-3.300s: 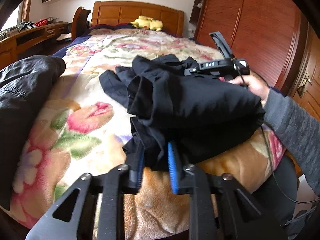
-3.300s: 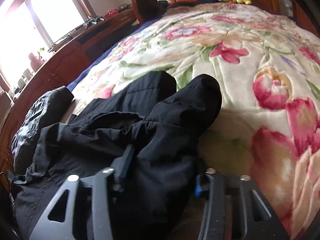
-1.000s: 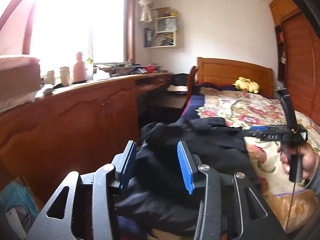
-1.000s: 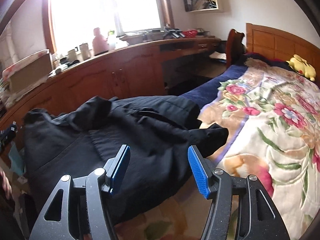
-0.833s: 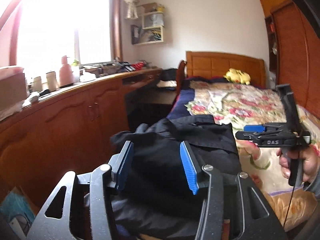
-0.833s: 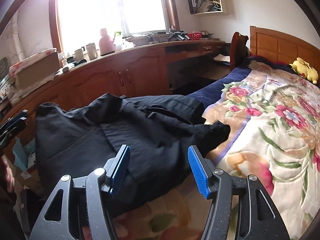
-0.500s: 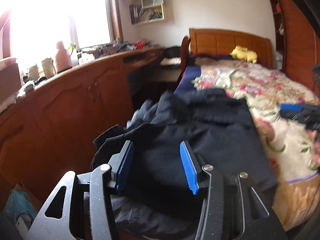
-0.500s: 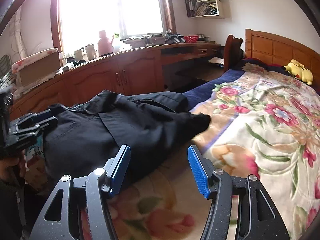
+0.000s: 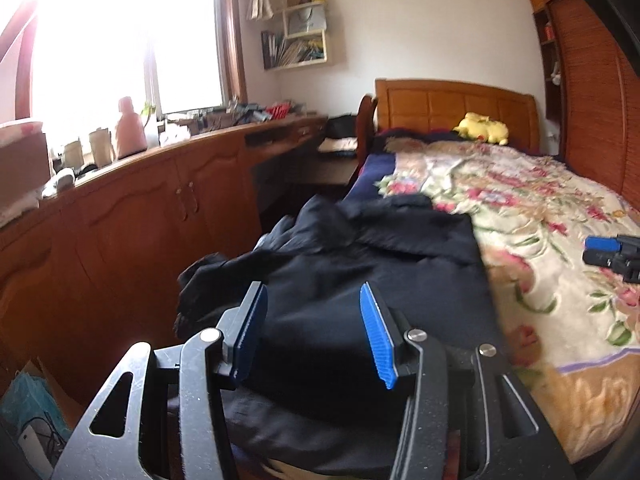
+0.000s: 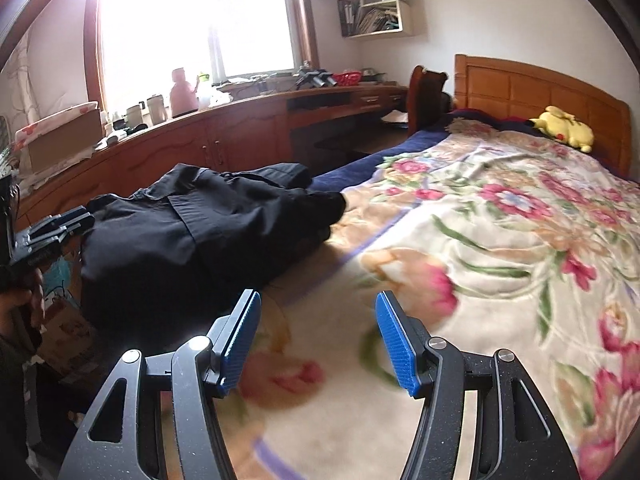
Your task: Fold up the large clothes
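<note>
Across the left half of my right wrist frame, black garment (image 10: 208,220) heaped on the floral bedspread (image 10: 500,240) edge, my right gripper (image 10: 318,344) jaws apart over bare blanket, my left gripper (image 9: 312,332) open above dark cloth, nothing pinched, yellow plush toy (image 10: 562,128) upper right.

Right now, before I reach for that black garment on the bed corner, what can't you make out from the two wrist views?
- Left wrist view: the black garment's near edge is hidden behind the left gripper.
- Left wrist view: the right gripper is cut off by the picture's right edge; its jaws are unseen there.
- Right wrist view: the floral blanket near the right gripper is motion-blurred.
- Both views: the garment's type and its far side, hanging off the bed.
</note>
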{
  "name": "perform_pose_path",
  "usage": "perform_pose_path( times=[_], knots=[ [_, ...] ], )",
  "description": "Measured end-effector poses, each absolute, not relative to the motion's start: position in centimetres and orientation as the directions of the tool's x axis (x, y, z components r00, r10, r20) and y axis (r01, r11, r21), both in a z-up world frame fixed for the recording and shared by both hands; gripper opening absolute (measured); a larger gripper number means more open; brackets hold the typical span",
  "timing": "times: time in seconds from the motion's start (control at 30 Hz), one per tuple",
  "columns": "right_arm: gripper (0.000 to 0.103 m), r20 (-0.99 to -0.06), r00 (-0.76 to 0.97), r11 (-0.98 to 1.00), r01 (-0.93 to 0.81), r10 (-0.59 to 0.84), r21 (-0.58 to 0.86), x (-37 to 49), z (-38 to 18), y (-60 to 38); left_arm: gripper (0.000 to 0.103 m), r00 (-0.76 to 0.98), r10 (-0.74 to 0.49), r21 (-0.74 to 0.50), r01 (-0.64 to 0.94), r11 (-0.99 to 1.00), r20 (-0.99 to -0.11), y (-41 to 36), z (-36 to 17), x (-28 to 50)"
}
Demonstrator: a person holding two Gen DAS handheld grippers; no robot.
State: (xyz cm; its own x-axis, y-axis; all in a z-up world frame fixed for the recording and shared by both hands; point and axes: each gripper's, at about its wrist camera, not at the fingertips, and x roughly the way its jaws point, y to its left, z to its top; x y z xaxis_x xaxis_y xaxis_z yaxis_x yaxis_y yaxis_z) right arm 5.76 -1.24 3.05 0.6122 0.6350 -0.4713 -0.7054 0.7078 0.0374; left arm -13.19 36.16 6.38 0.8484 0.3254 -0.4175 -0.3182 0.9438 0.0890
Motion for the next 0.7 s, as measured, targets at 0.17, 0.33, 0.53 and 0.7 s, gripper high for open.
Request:
perform_pose_path(
  times=[0.17,0.33,0.53,0.7],
  knots=[
    [0.062,-0.437,0.668,0.744,-0.669,0.603,0.003,3.1,3.5,-5.1,0.055,0.895,0.243,0.057,-0.239,0.969,-0.374,31.6,8.3,-13.3],
    [0.062,-0.412,0.711,0.781,-0.624,0.57,0.003,1.1,3.6,-8.9,0.082,0.927,0.128,0.038,-0.122,0.992,-0.352,26.1,9.0,-12.0],
    [0.071,-0.384,0.766,0.831,-0.556,0.515,0.005,-0.6,3.6,-13.7,0.101,0.935,0.018,0.039,-0.004,0.999,-0.355,19.3,9.2,-9.5],
    [0.08,-0.384,0.804,0.874,-0.485,0.453,0.016,-1.2,3.4,-17.0,0.103,0.925,-0.058,-0.014,0.057,0.998,-0.375,15.6,8.5,-6.9]
  ],
)
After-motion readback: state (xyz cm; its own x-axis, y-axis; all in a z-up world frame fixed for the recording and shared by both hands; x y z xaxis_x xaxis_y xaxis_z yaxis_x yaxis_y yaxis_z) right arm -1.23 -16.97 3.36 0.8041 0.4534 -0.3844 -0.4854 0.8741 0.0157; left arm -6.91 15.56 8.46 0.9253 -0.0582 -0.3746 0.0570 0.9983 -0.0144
